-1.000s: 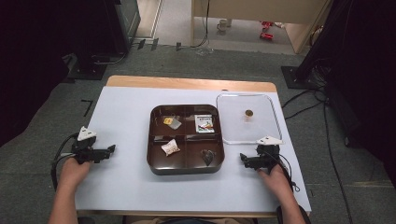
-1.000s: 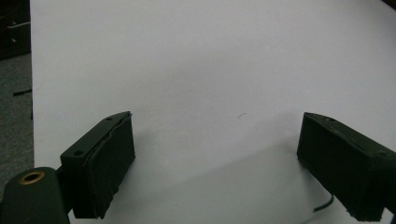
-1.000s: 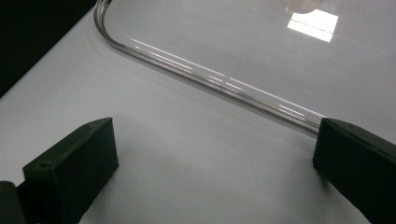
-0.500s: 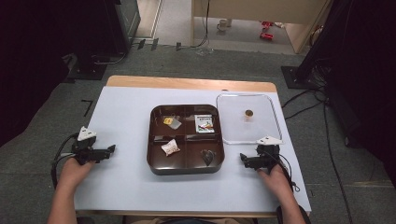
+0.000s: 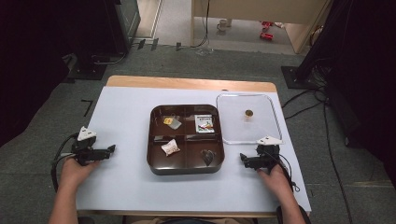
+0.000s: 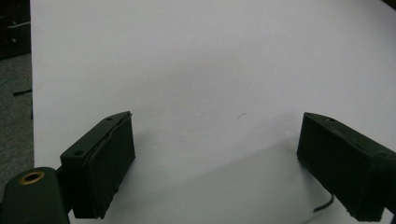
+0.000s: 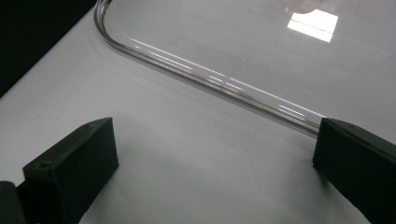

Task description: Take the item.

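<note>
White covering spans the surface [image 5: 126, 121], with a brown tray [image 5: 156, 164] between the two tools. A clear lid [image 5: 275, 122] lies just ahead of the right tool [image 5: 243, 160], its rim near one jaw. A careless forward push could nudge or skid the lid, since it sits loose. Both the right tool and the left tool [image 5: 110, 149] gape wide, holding nothing, resting low on the surface.

One tray [image 5: 156, 161], one lid [image 5: 271, 114], two hand-held grippers [image 5: 112, 149]
</note>
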Motion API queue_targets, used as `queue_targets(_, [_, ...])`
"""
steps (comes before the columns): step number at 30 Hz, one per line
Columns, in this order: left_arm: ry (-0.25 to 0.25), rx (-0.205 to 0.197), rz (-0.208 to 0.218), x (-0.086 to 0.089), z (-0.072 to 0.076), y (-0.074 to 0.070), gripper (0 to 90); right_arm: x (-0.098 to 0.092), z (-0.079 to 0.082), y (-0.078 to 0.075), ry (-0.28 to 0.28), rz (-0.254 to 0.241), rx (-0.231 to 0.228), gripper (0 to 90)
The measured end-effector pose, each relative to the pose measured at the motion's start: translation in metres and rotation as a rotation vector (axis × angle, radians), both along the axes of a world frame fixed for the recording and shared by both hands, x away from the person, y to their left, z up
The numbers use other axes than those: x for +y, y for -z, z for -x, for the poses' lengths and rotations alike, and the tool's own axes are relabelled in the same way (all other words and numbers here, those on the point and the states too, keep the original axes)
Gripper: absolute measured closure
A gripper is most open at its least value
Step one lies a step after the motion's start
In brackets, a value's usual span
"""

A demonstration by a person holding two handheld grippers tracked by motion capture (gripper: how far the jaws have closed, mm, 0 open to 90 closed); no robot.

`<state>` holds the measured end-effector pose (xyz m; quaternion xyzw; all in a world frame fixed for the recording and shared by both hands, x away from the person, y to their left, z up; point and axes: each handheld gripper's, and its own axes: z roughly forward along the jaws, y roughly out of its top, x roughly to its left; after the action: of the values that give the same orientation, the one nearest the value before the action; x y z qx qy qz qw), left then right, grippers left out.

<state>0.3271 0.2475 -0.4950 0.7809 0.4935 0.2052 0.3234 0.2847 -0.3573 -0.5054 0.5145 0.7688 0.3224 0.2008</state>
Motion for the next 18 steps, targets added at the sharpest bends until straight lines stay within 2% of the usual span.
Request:
queue_targets(8, [-0.015,0.004,0.0,-0.0014,-0.0004,-0.0006,10.9,0.0,0.0,0.0,0.0,0.0,0.0,0.0])
queue_targets(12, [-0.019,0.02,-0.013,-0.0028,-0.0011,-0.0023,11.2,0.0,0.0,0.0,0.0,0.0,0.0,0.0])
queue_targets(16, [-0.042,0.063,-0.035,-0.0072,-0.0033,-0.0072,13.0,0.0,0.0,0.0001,0.0,-0.001,-0.001,0.0])
queue_targets(18, [-0.039,0.068,-0.038,-0.0078,-0.0033,-0.0079,14.0,0.0,0.0,0.0001,0.0,-0.001,-0.001,0.0])
